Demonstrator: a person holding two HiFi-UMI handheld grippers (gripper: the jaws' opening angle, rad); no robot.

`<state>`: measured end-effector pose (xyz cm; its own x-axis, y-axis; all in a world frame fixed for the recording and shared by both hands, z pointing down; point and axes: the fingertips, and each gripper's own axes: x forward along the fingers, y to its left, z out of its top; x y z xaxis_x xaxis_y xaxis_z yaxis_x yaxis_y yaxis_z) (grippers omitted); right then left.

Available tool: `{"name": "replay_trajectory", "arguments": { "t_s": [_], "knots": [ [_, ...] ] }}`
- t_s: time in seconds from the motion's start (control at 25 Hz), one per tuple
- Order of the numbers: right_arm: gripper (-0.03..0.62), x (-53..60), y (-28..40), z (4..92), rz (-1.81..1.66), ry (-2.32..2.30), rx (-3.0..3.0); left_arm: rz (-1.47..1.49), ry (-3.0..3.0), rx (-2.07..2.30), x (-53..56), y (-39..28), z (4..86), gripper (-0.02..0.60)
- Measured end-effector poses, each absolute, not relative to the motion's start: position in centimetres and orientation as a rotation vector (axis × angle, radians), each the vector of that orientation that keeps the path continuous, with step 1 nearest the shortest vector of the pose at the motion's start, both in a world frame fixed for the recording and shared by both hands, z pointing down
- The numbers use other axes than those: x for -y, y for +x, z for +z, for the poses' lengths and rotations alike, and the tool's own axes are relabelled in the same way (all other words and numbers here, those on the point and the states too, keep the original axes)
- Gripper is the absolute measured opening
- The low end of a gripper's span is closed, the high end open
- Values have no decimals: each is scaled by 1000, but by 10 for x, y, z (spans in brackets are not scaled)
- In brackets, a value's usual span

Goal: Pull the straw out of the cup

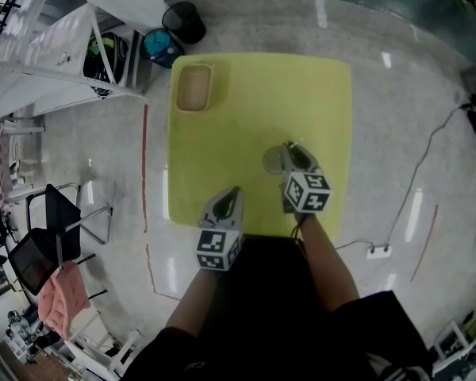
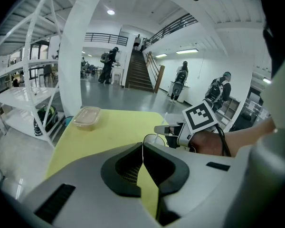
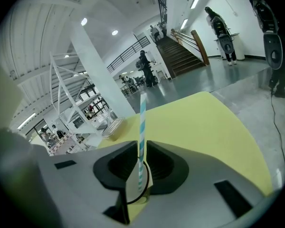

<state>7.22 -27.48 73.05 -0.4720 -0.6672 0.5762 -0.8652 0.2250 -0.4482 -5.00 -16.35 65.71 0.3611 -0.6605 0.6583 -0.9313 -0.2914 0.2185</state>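
Observation:
A clear cup (image 1: pixel 273 162) stands on the yellow table (image 1: pixel 254 94), right of its middle. A white straw with teal stripes (image 3: pixel 142 122) rises upright out of the cup's rim (image 3: pixel 137 199). My right gripper (image 3: pixel 141 159) is over the cup and shut on the straw, which runs up between the jaw tips. From the head view the right gripper (image 1: pixel 295 156) covers part of the cup. My left gripper (image 1: pixel 231 198) hangs near the table's front edge, left of the cup, shut with nothing in it. In the left gripper view its jaws (image 2: pixel 143 151) meet in a thin line, and the cup (image 2: pixel 154 139) shows beyond them.
A shallow lidded container (image 1: pixel 193 87) sits at the table's far left corner. A black bin (image 1: pixel 184 21) and a white rack (image 1: pixel 55 54) stand beyond it. A chair (image 1: pixel 57 230) is at the left, a power strip (image 1: pixel 378 251) at the right. People (image 2: pixel 107 64) walk far off.

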Motion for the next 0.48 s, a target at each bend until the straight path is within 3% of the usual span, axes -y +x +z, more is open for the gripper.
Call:
{"name": "replay_trajectory", "arguments": {
  "t_s": [0.48],
  "knots": [
    [38, 269, 66, 728, 1043, 1405, 2233, 586, 2027, 1407, 155, -58, 653, 44]
  ]
}}
